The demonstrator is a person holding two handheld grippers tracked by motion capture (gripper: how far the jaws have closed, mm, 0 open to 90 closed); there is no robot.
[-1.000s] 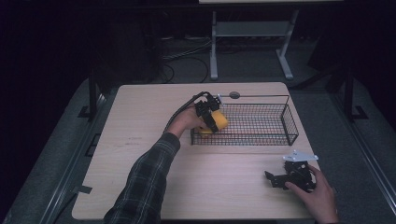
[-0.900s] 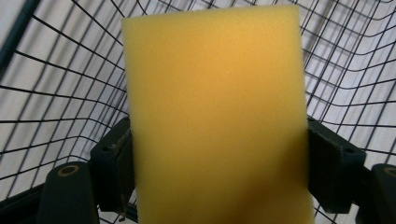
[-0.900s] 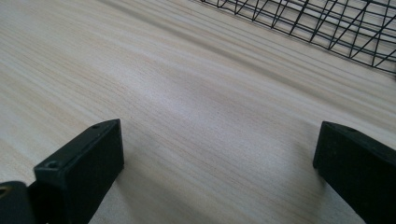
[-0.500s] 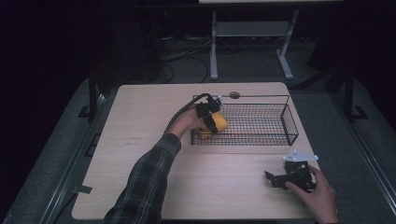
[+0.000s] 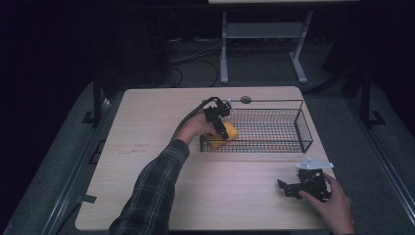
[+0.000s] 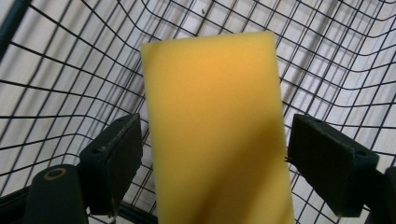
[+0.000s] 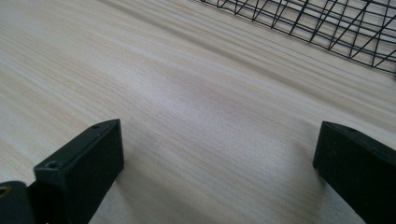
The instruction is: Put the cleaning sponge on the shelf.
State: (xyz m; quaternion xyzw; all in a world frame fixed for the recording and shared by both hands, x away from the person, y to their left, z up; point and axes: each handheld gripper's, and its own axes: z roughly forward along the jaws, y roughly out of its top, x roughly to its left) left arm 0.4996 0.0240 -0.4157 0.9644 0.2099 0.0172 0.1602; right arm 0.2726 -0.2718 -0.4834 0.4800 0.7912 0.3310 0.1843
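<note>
Left gripper [image 5: 221,128], jaws apart, flanks a yellow sponge [image 6: 215,135] inside the wire basket [image 5: 293,131]; right gripper [image 5: 293,188] (jaws wide) rests on the counter [image 5: 147,132]

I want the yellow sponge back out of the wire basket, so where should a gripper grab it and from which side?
Probably from above, through the wire basket's open top at its left end. Grip the yellow sponge across its two long, straight sides: in the left gripper view the left gripper's open jaws already flank that narrow width, with gaps either side.
</note>
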